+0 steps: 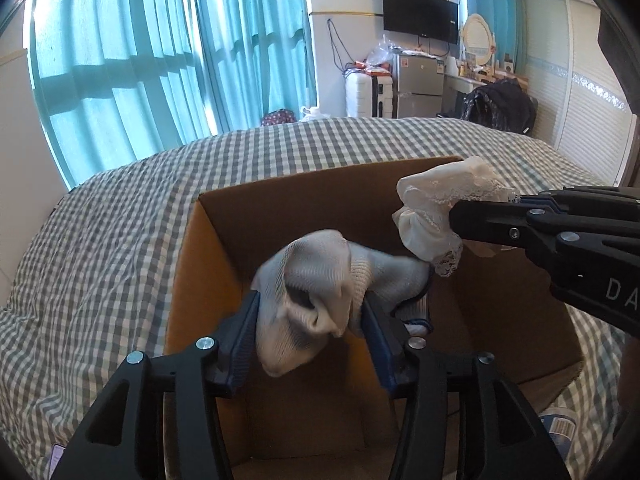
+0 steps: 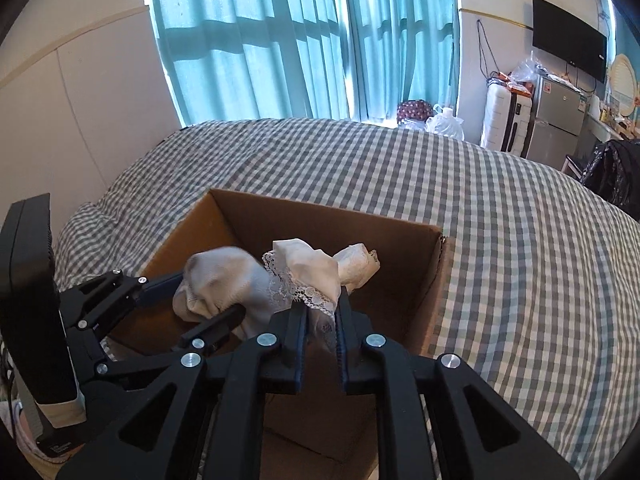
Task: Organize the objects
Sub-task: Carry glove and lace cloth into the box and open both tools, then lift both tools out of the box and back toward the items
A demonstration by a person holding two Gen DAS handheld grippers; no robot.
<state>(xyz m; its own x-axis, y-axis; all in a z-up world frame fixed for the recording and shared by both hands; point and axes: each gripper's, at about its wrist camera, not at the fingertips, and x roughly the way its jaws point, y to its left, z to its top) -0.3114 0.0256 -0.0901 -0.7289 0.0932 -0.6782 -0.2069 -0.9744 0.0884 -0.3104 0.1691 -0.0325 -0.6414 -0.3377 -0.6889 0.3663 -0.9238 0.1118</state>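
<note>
Both claws hang over the open top of a cardboard box (image 1: 224,232) that sits on a bed with a grey-and-white checked cover (image 1: 120,216), and each carries a soft piece, most likely so both can be let go straight into the box rather than onto the bedding. The left claw (image 1: 310,312) is closed on a bunched white ribbed sock (image 1: 316,280) with greyish shading; the sock bulges out between the blue-padded fingers (image 1: 244,340) and droops below them, held well above the box floor. The right claw (image 2: 322,308) is clamped on a cream cloth with a lace edge (image 2: 304,276), pinching it near the trim so the rest puffs up ahead of the fingertips. Seen from the right wrist, the two bundles sit just beside each other, perhaps brushing, above the middle of the box; whether they truly touch I cannot tell. The box interior looks mostly bare from here, with something pale and blue-edged half hidden under the sock, too obscured to name. By my reading, the sorting is at the drop-in step, and opening the fingers should be enough, though lace may snag on a pad. Around the bed: teal curtains (image 1: 160,48) over a bright window, a wall-mounted television (image 1: 420,12), a white suitcase (image 1: 362,94) next to a small silver fridge (image 1: 418,80), and an oval mirror (image 1: 478,38) above a cluttered dresser.
</note>
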